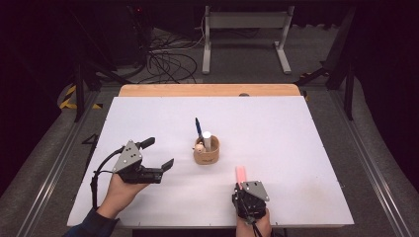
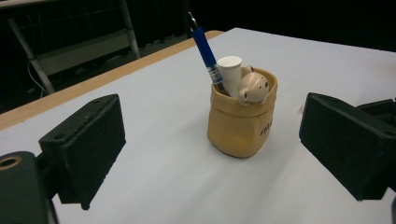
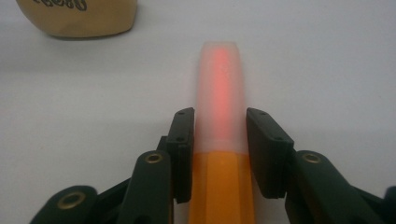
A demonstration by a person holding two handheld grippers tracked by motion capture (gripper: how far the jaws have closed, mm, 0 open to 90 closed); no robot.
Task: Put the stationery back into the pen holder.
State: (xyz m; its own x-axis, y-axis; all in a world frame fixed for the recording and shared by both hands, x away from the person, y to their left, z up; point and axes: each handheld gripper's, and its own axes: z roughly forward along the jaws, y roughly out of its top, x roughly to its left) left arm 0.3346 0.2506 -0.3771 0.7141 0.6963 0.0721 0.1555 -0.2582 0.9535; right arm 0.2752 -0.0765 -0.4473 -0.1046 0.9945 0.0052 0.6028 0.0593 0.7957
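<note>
step: marker gripped, pre-insert | right gripper [image 1: 240, 185] clamped on orange marker [image 3: 222, 116], near-right of holder pouch [image 1: 206, 154] | left gripper [image 1: 157, 153] jaws apart, left of pouch | next: lift, tip upright, drop into pouch beside blue pen [image 2: 205, 49]

Left hand-held gripper [image 1: 157, 153]: black body, grey triangular plate, black cable; dark blue sleeve [image 1: 91, 225].
</note>
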